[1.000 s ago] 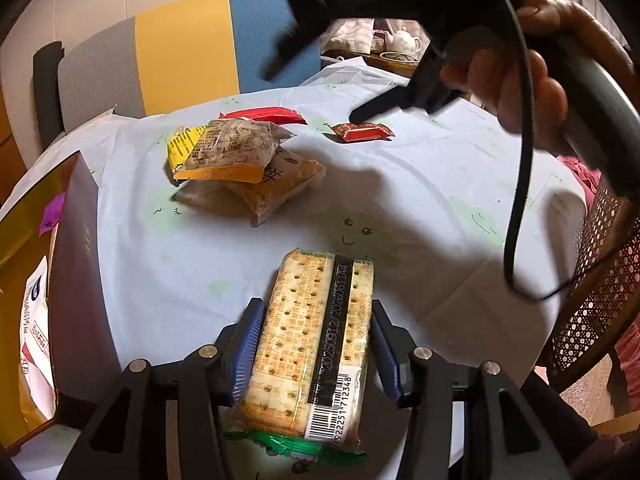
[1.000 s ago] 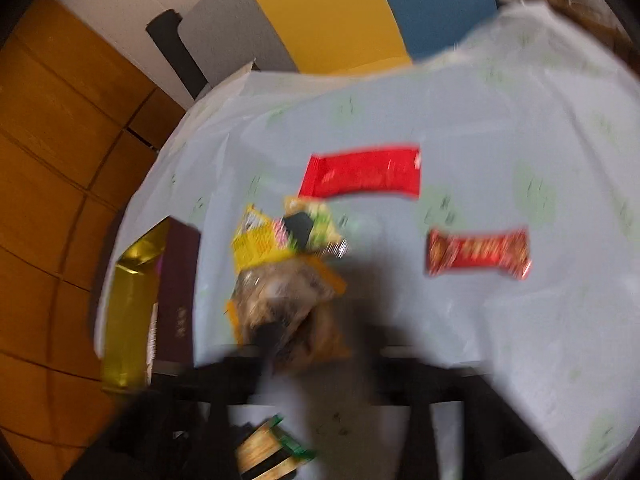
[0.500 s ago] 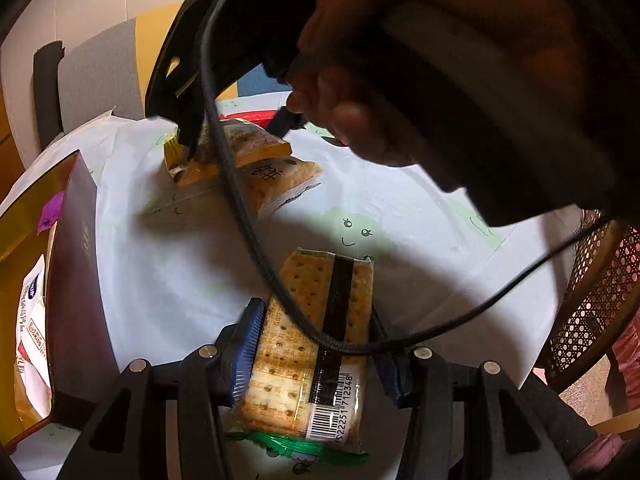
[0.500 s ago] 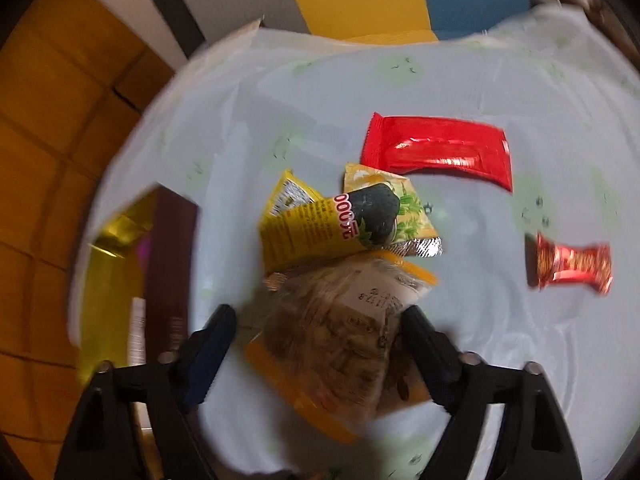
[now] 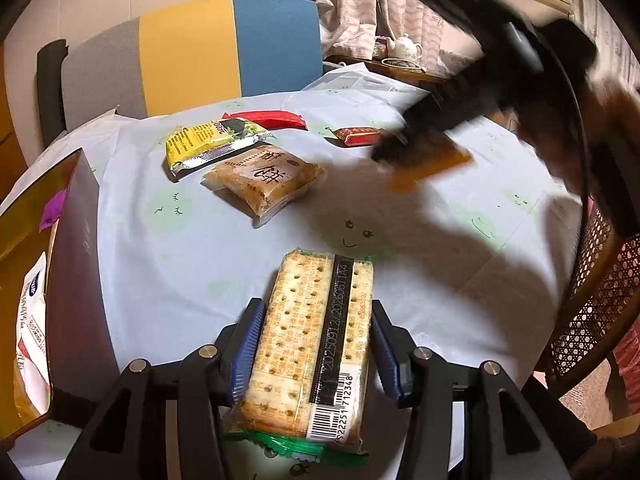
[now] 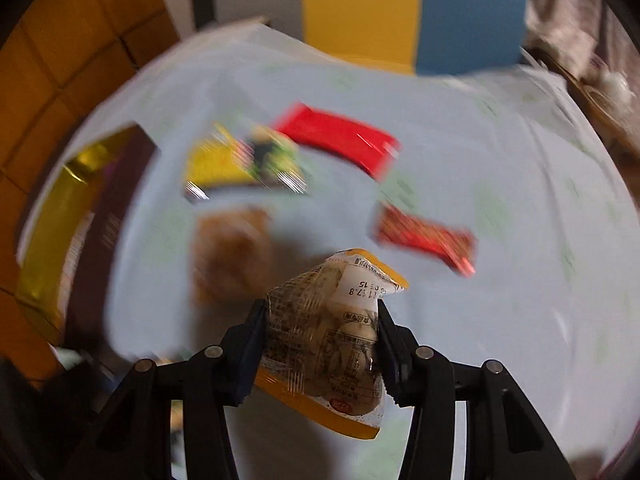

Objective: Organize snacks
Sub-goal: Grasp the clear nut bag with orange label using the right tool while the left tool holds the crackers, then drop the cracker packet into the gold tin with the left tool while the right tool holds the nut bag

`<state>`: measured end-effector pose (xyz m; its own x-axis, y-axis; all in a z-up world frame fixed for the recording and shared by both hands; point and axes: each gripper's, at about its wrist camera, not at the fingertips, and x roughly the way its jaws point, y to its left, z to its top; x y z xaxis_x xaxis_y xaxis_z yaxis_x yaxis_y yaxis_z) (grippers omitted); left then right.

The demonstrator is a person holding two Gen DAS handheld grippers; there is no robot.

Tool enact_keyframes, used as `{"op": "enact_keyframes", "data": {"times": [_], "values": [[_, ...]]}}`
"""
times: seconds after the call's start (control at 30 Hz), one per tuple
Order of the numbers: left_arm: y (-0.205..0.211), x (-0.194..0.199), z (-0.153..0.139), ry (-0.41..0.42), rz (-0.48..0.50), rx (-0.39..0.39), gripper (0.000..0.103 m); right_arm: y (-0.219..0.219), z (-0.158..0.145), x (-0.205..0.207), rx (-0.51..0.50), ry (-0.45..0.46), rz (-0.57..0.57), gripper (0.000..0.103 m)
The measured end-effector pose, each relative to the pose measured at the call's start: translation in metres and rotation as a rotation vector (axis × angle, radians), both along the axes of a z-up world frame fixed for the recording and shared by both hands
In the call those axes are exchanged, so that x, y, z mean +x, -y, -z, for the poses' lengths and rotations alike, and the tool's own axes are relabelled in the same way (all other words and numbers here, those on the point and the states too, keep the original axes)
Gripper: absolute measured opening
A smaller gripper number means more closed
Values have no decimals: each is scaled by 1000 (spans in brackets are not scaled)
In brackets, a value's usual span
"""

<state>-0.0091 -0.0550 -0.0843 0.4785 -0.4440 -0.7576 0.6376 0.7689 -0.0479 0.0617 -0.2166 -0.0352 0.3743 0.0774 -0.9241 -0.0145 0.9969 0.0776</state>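
In the left wrist view, the left gripper (image 5: pixel 316 344) is clamped on the cracker pack (image 5: pixel 312 344), blue pads pressing its long sides, the pack lying lengthwise between them above the pale blue tablecloth (image 5: pixel 180 264). The open gold-lined box (image 5: pixel 76 264) sits just to the left, a white packet already inside. Farther off lie a brown biscuit packet (image 5: pixel 266 182), a yellow packet (image 5: pixel 212 142), a long red wrapper (image 5: pixel 268 119) and a small red bar (image 5: pixel 358 136). At far right the right gripper shows only as a dark blur with an orange-edged packet under it.

In the right wrist view, the right gripper (image 6: pixel 320 340) has just been closing and now pinches the clear nut packet (image 6: pixel 332 340), which bulges between the pads and hangs clear of the cloth. The box (image 6: pixel 92 216) lies at far left.

To do this well, I judge each carry should go to the box in turn, so the hands don't cross; keep the squeeze light on the crackers, and lower each pack inside before letting go.
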Motion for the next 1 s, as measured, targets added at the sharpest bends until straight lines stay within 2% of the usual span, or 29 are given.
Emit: {"op": "enact_keyframes", "data": {"times": [0.1, 0.27, 0.37, 0.53, 0.63, 0.77, 0.9, 1.0], "values": [[4, -4, -2, -4, -3, 13, 51, 16, 21, -17, -27, -44, 34, 49], [3, 5, -6, -45, -12, 13, 49, 20, 27, -33, -29, -4, 67, 49], [-7, 12, -16, -95, -40, -54, 49, 18, 30, -38, -61, 7, 49, 50], [-33, 19, -62, -79, -95, -187, 49, 20, 28, -44, -76, 19, 33, 50], [-60, 36, -88, -84, -185, -249, 49, 12, 31, -38, -90, 21, 24, 50], [-111, 74, -102, -145, -363, -321, 49, 10, 32, -37, -101, 18, 12, 50], [-160, 125, -88, -236, -535, -335, 49, 9, 31, -37, -110, 16, 3, 50], [-180, 158, -69, -298, -615, -323, 49, 10, 32, -38, -109, 15, 0, 52]]}}
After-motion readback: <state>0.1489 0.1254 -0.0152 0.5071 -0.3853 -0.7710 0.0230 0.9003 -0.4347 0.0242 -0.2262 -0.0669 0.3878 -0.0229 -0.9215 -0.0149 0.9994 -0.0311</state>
